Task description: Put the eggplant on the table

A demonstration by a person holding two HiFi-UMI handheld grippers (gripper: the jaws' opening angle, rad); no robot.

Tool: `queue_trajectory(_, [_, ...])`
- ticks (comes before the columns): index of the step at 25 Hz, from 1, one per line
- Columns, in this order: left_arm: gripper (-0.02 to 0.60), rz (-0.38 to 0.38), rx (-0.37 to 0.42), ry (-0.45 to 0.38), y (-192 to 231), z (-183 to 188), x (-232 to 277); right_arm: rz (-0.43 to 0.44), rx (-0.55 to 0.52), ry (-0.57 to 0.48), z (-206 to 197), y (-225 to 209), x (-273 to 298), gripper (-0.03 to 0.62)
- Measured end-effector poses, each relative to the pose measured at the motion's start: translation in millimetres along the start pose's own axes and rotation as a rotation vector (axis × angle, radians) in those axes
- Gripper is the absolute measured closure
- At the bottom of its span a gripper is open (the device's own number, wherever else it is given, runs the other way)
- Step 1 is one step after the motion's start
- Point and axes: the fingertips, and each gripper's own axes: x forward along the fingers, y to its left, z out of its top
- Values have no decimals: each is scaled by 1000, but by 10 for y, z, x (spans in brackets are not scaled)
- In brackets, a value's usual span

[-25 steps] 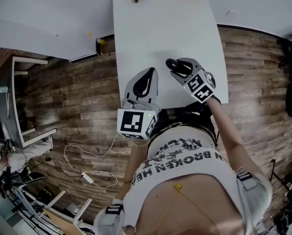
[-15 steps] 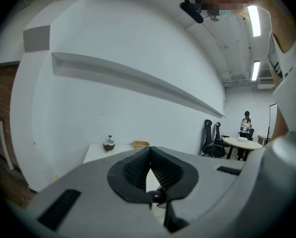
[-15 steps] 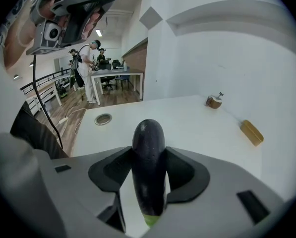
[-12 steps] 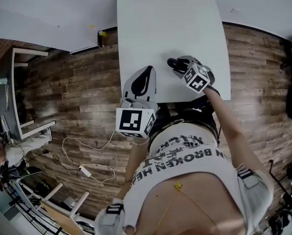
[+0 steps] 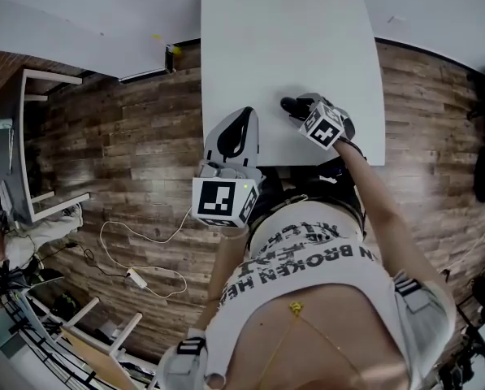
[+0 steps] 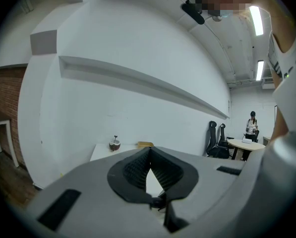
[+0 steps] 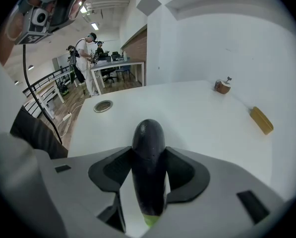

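The right claw is clamped on the eggplant, its jaws held wide by the dark body; the eggplant's long axis runs along the claw's own line, with the rounded end poking past the fingertips toward the middle of the right gripper view and the green stem end tucked back at the bottom of the frame; it tilts down over the near part of the white worktop, and I cannot tell whether it touches yet; the coming move looks like a short lowering and a release by the right hand alone; the left claw, lower left of the eggplant in the head view, is closed tip to tip on nothing; the only readable writing is "BROKEN" on the person's shirt, upside down.
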Motion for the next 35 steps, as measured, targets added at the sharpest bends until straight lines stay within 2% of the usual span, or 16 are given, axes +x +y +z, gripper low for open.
queue_trajectory(13, [575, 6, -4, 3, 23, -19, -3, -3, -27, 73, -194, 68, 166, 384])
queue_trajectory(24, [575, -11, -1, 14, -4, -46, 57, 27, 59, 46, -225, 45, 183, 384])
queue_trajectory(35, [575, -20, 3, 19, -30, -44, 97, 45, 75, 33, -242, 55, 175, 384])
